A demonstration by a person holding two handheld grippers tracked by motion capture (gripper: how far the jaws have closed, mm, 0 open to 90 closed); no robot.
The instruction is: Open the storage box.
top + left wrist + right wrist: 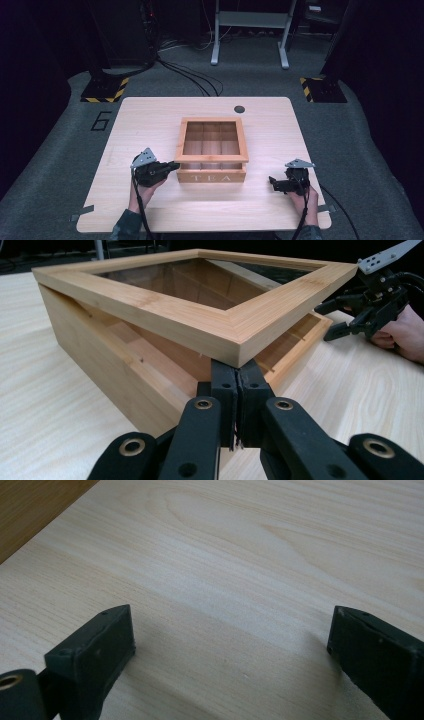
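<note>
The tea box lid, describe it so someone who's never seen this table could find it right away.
On the pale wooden table stands a square bamboo box lettered TEA. Its lid is the glass-paned bamboo frame on top, lifted at one corner, where the shut left tongs sit under it. Its window shows the compartments beneath.

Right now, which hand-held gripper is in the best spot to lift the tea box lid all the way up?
Left. The left hand-held gripper has its jaws shut together and wedged under a front corner of the lid, which is already tilted up off the tea box. The right hand-held gripper sits open over bare table, away from the box.
</note>
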